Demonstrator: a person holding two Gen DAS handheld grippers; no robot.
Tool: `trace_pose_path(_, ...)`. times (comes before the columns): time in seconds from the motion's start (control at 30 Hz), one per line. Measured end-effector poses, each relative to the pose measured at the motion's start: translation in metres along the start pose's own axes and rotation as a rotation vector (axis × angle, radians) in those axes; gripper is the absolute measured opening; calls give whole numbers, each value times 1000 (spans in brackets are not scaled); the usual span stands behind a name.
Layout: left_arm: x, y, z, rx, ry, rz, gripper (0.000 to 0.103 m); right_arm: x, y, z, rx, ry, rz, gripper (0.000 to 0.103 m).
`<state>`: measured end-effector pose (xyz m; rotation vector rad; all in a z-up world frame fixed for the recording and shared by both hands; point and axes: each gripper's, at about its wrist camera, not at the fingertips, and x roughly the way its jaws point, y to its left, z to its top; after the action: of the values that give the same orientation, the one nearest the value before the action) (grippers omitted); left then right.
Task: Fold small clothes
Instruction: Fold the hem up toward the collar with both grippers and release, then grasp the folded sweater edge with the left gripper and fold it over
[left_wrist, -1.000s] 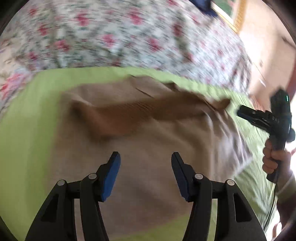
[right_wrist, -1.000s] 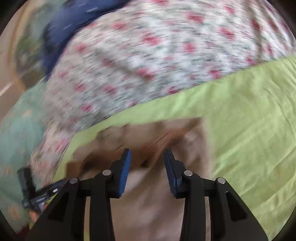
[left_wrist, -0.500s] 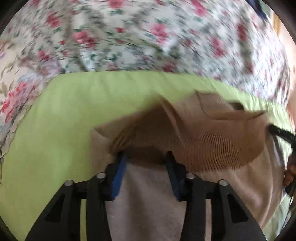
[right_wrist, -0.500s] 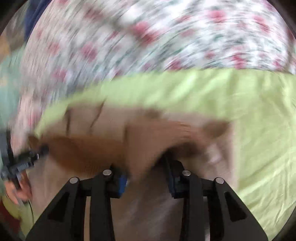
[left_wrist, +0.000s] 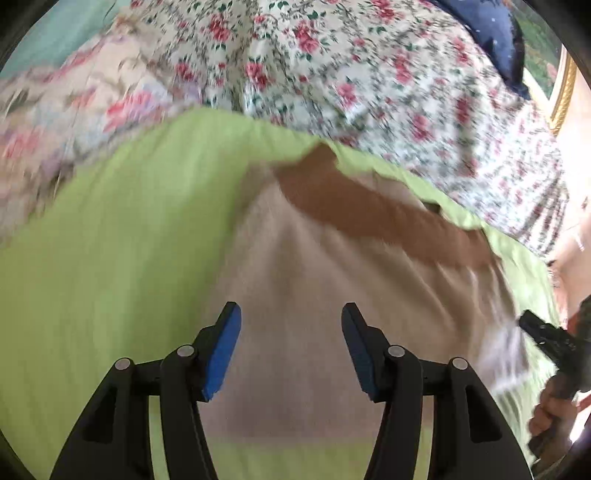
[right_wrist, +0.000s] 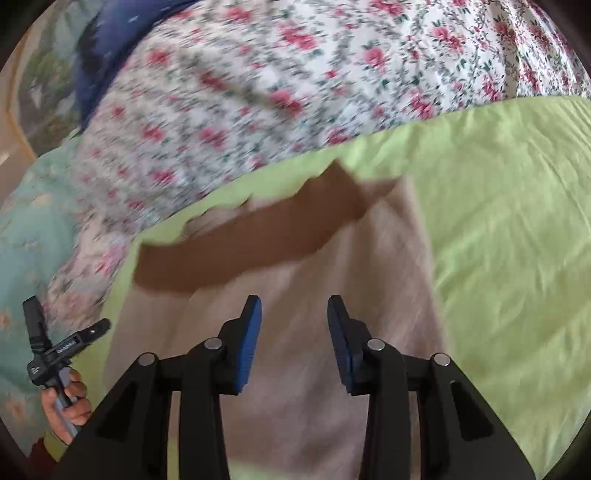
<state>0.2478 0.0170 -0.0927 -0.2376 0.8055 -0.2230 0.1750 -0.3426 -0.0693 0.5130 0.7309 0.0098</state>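
- Ahead of both sets of fingers, a beige garment (left_wrist: 332, 295) lies spread on a lime-green sheet (left_wrist: 110, 277) that covers the bed.
- Across the far end of the garment runs a darker brown ribbed band (left_wrist: 369, 210); in the right wrist view the same brown ribbed band (right_wrist: 240, 243) lies as a slanted strip beyond the fingertips.
- Left gripper (left_wrist: 291, 314): the blue-padded fingers (left_wrist: 221, 350) stand apart above the beige cloth. The jaws have just been opening. Nothing is between the pads; the cloth shows only as the surface below and beyond them.
- Right gripper (right_wrist: 294, 306): the blue-padded fingers (right_wrist: 247, 347) stand apart with a narrower gap than the left pair. No cloth is pinched; the beige garment (right_wrist: 295, 369) lies beneath and ahead of them.
- To the right of the left fingers, at the frame edge, the right gripper (left_wrist: 543, 336) appears near the right edge of the garment, held by the right hand (left_wrist: 554, 410).
- To the left of the right fingers, low in the frame, the left gripper (right_wrist: 74, 339) appears just off the left edge of the garment, held by the left hand (right_wrist: 70, 402).
- Beyond the sheet, past the far end of the garment, a floral bedcover (left_wrist: 332, 74) with red flowers fills the upper field of both views.
- At the far corner lies a dark blue cloth (left_wrist: 491, 33); what kind of item it is cannot be told.
- Both views are motion-blurred, so the fine folds of the garment are not legible.
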Motion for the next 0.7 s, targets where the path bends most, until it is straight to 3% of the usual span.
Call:
trace_pose_path(0.2,-20,-2,-77,-96,86,-45,62,-19,20,-68,15,69,48,46)
trace_pose_path(0.33,-22,1,-100,-142,110,-65,62,-26,25,-91,29,94,63,46)
trace_pose_path(0.5,-18,5,-101,-197,93,-86,65,-35,27,-95,33,90,69,46)
trace_pose_path(0.7,-4,18,-82,-262,60,-54,67,-40,24,-88,40,78,66,46)
